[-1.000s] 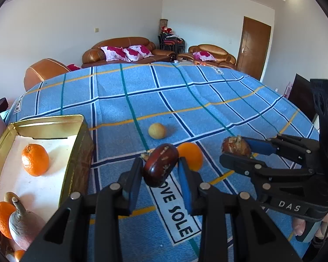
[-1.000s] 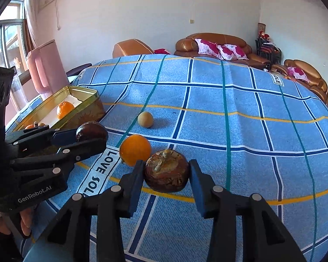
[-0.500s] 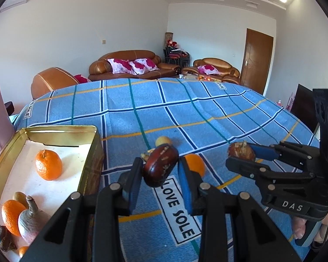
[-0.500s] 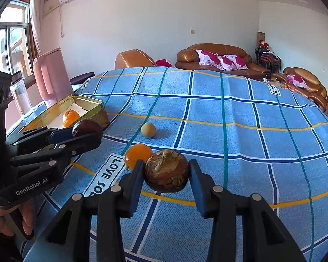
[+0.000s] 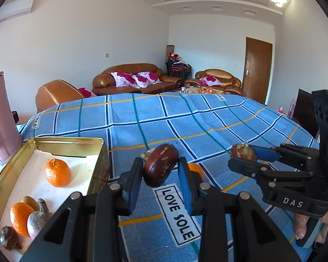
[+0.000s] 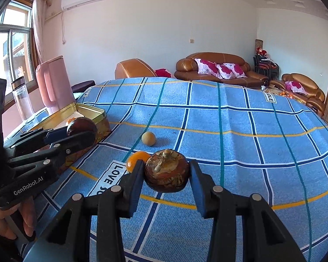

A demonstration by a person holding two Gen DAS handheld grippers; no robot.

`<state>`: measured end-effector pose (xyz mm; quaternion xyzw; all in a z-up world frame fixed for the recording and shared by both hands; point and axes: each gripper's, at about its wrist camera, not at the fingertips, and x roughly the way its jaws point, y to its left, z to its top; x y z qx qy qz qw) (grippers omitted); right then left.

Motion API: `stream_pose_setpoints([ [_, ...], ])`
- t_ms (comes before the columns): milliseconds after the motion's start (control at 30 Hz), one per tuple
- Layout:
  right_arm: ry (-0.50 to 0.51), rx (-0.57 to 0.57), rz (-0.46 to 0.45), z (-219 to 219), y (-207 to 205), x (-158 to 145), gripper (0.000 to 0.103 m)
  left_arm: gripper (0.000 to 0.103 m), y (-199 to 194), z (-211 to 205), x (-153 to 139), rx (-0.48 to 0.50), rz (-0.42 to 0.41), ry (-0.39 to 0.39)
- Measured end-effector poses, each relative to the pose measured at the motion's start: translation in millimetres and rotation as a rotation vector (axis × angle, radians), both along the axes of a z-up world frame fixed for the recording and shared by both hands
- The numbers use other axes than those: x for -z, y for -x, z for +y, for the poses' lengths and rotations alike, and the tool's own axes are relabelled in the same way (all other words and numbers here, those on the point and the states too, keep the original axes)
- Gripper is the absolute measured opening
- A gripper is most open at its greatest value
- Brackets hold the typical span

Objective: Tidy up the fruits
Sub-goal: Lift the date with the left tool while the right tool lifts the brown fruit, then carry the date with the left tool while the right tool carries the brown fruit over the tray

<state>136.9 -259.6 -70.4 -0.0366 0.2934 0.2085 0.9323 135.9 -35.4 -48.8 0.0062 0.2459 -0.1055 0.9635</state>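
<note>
My left gripper (image 5: pixel 160 170) is shut on a dark reddish-brown fruit (image 5: pixel 160 167), held above the blue checked cloth just right of the gold tin tray (image 5: pixel 98 152). My right gripper (image 6: pixel 166 172) is shut on a brown mangosteen (image 6: pixel 166 171), held above the cloth; it also shows in the left wrist view (image 5: pixel 242 152). The tray holds two oranges (image 5: pixel 57 172), a pale bulb (image 5: pixel 38 220) and a small brown fruit (image 5: pixel 8 238). On the cloth lie an orange (image 6: pixel 134 159) and a small tan round fruit (image 6: pixel 148 138).
A pink jug (image 6: pixel 52 83) and a clear bottle (image 6: pixel 21 98) stand behind the tray at the table's left edge. Brown sofas (image 5: pixel 133 78) and a door (image 5: pixel 257 69) are beyond the table. Bare cloth (image 6: pixel 240 131) stretches to the right.
Both grippers have risen with their fruits still held. The left gripper has moved toward the tray, which shows more fully now.
</note>
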Motion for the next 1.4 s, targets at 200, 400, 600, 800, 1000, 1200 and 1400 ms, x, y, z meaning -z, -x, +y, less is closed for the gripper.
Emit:
stream_pose_setpoints([
  [200,-0.011,0.002,-0.037,-1.6,5.9,-3.5,0.043,0.034,4.5,0.9,-2.0,-0.007,-0.027,0.005],
  [400,-0.017,0.002,-0.056,-3.4,8.8,-5.7,0.043,0.034,9.0,1.7,-4.1,-0.011,-0.054,0.007],
  [600,-0.021,0.002,-0.077,-4.2,12.3,-7.5,0.043,0.034,12.9,1.9,-5.1,-0.016,-0.071,0.008],
  [800,-0.027,0.002,-0.098,-5.0,15.5,-9.2,0.043,0.034,15.0,1.9,-6.3,-0.02,-0.088,0.006],
  [1000,-0.03,0.0,-0.124,-5.1,19.6,-11.1,0.043,0.034,17.9,3.6,-7.0,-0.022,-0.104,0.007],
  [1200,-0.034,0.002,-0.147,-6.2,23.7,-12.4,0.043,0.034,20.2,4.7,-8.7,-0.026,-0.122,0.011],
  [1400,-0.032,0.001,-0.171,-5.9,28.7,-13.3,0.043,0.034,22.9,6.3,-9.8,-0.03,-0.14,0.013],
])
